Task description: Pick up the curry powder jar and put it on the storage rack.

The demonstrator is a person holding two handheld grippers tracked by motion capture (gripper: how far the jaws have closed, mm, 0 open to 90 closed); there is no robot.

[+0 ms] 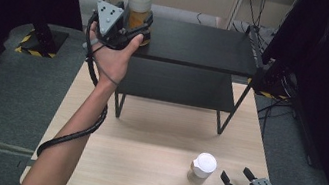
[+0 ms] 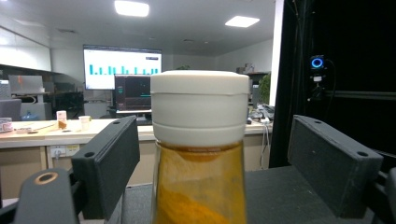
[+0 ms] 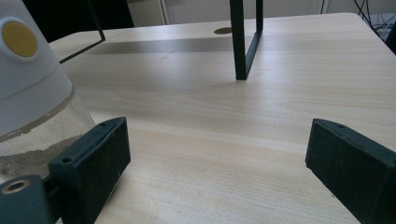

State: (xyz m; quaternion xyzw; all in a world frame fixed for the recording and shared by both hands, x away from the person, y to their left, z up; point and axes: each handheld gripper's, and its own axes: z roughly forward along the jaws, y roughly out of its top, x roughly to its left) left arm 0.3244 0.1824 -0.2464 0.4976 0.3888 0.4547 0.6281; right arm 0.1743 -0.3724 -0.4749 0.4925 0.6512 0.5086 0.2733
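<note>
Up on the top board of the black shelf [image 1: 200, 45], in the upper left of the high view, stands the amber jar [image 1: 138, 14]. It has a broad white screw cap with a stepped rim, and under it a clear body full of something orange-yellow; in the left gripper view the jar [image 2: 200, 149] stands upright in the middle of the frame, cap at the centre, its foot out of sight below the edge. The contents look grainy and darker toward the bottom, with a paler line just under the cap.

The left gripper [image 1: 138, 23] sits at that jar, held by a hand reaching up from the lower left. Its fingers [image 2: 108, 163] stand one on each side of the jar, and there is a plain gap between each pad and the glass, so they are spread and grip nothing.

Lower right in the high view, on the pale wooden desk [image 1: 140, 164], stands a second jar [image 1: 202, 168]: white lid, clear body, a pale sandy powder low inside. In the right gripper view this second jar [image 3: 32, 102] fills the left edge, with a round yellow spot on its lid.

The right gripper [image 1: 238, 178] rests just to the right of it at the bottom right corner, near but apart. Its fingers [image 3: 95, 163] gape wide over bare wood, with nothing between them.
</note>
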